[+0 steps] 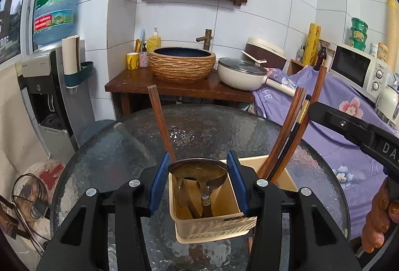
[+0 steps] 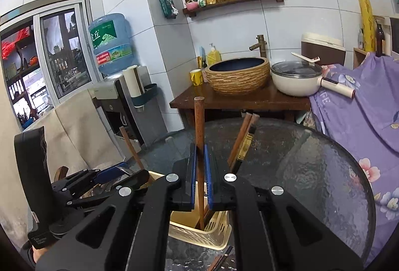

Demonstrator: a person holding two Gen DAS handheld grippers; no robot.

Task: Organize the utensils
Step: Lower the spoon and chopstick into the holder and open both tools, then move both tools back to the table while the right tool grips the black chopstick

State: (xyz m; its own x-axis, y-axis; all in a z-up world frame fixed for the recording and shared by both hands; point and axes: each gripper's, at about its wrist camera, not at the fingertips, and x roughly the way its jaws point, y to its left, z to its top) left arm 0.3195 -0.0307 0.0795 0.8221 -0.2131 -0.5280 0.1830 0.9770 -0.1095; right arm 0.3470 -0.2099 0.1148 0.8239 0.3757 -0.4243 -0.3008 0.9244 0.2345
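Round table top of dark textured glass (image 1: 207, 131), rippled surface, in a white-tiled room; behind it a brown wooden stand (image 1: 179, 87) carrying a woven-look ribbed basin (image 1: 182, 65) with a dark blue inside, plus a cream lidded pan (image 1: 240, 73). Blue water jug on a grey dispenser (image 1: 56, 6) at left, purple floral cloth (image 1: 349, 121) draped at right. On the glass sits the beige plastic utensil caddy (image 1: 212, 223), rectangular, perforated walls, split into compartments. Left gripper (image 1: 198, 186): blue-padded jaws part open, pads straddling a shiny steel ladle (image 1: 198, 170), bowl up, handle down in the caddy's left compartment; looks gripped at the bowl rim, contact not fully clear. Right gripper (image 2: 199, 178): jaws closed on a single brown wooden chopstick (image 2: 199, 126), upright, lower end inside the caddy's slotted compartment. More brown and black chopsticks (image 1: 286, 141) lean in the caddy's right part.
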